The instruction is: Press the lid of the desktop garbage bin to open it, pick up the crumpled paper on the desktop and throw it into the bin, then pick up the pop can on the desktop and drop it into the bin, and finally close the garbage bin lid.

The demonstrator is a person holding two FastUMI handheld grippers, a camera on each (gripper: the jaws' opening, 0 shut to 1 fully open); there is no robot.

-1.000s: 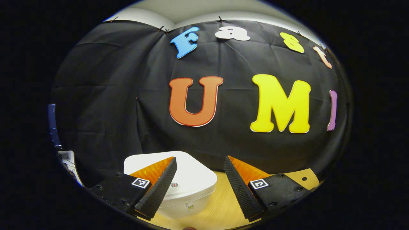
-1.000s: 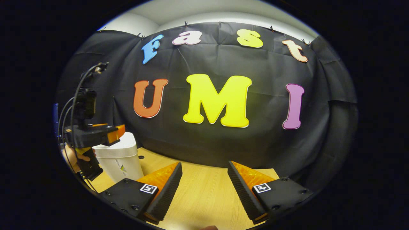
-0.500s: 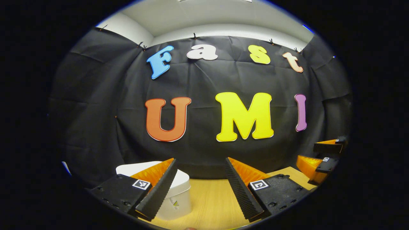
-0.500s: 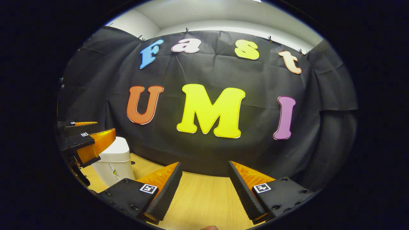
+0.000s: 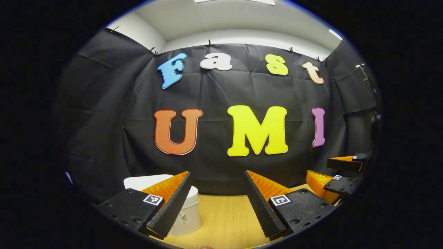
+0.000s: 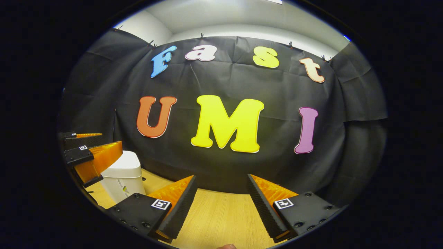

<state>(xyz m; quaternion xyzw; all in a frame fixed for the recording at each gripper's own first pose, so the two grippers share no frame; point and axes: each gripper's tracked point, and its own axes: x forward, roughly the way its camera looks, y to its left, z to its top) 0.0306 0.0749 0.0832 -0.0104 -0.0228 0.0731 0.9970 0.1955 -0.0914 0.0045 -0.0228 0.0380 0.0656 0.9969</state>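
both grippers hang level above the wooden desktop (image 6: 221,214), pointing at the booth wall. left gripper (image 5: 216,204) has its fingers spread wide w/ nothing between them; right gripper (image 6: 221,207) likewise apart & empty. the white bin (image 6: 123,180) stands upright at the back-left of the desk, lid (image 6: 124,163) down and flat. in the right gripper view the left gripper sits just beside the bin, on its near-left; can't tell if it touches. in the left gripper view the bin is partly behind that gripper's own left finger.

paper & can: can't say where they lie. my read is either the very start or the very end of the job; can't tell which. if it's the start, bring one fingertip straight down onto the lid's press spot, push briefly, lift off so it pops. don't shove sideways, bin looks light & could slide.
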